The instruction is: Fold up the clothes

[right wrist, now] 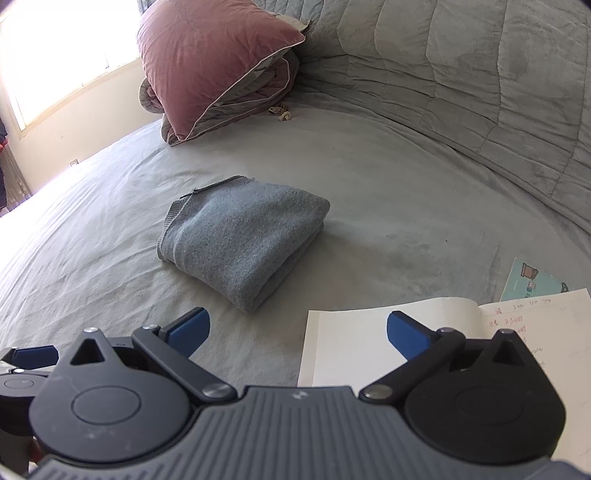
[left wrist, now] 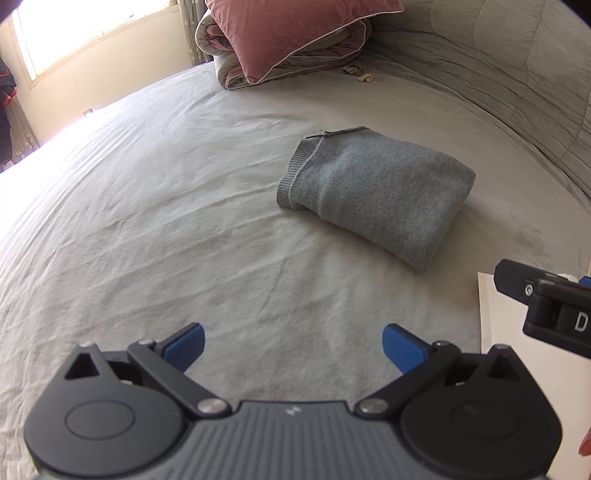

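I see daylight entering from the overexposed, blown-out window [left wrist: 74,33] at upper left in both wrist views, washing out the adjacent cream wall and the near edge of the pale grey bed sheet [left wrist: 147,221]. Fisheye distortion bows the bed into a dome, with dark vignetting at the corners. The folded grey knit garment [right wrist: 240,236] is sharp and casts only a soft shadow.

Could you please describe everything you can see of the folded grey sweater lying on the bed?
The grey sweater is a soft, fuzzy knit, folded into a compact, roughly rectangular bundle of several layers. A ribbed hem runs along its left edge, and the stacked folds show at its near right side. It lies flat on the pale grey bedsheet, near the middle of the bed. Only the sheet touches it: both grippers are open and apart from it, and the open notebook lies clear to its right.
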`<state>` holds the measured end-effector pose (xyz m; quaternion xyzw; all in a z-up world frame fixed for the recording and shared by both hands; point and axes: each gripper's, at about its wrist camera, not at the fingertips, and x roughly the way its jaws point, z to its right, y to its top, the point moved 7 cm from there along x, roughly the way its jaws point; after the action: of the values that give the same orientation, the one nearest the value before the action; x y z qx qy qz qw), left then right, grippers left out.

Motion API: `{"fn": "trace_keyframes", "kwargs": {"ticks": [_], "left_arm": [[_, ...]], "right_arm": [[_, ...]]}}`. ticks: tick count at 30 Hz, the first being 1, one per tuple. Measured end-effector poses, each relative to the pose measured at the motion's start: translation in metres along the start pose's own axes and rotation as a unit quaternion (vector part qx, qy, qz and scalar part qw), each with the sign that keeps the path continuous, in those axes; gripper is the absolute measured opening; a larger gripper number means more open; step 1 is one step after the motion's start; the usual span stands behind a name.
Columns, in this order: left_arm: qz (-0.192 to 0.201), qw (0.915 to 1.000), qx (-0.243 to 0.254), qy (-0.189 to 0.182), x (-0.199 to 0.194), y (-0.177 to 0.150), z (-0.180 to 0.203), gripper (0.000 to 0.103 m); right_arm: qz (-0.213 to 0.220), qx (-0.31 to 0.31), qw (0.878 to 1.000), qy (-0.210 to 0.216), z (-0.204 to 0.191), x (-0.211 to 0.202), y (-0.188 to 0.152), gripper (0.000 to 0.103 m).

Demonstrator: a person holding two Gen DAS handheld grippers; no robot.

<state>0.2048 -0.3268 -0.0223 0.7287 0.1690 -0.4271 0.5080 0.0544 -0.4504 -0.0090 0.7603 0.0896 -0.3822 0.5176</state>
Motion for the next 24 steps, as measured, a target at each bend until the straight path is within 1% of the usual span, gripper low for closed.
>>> {"fn": "trace_keyframes", "kwargs": {"ticks": [24], "left_arm": [[0.002,1.0000,-0.005,0.002,-0.007,-0.001,-0.013,0.102]], "right_arm": [[0.003,-0.015,1.000,0.000,-0.012,-0.002,-0.001,0.103]]}}
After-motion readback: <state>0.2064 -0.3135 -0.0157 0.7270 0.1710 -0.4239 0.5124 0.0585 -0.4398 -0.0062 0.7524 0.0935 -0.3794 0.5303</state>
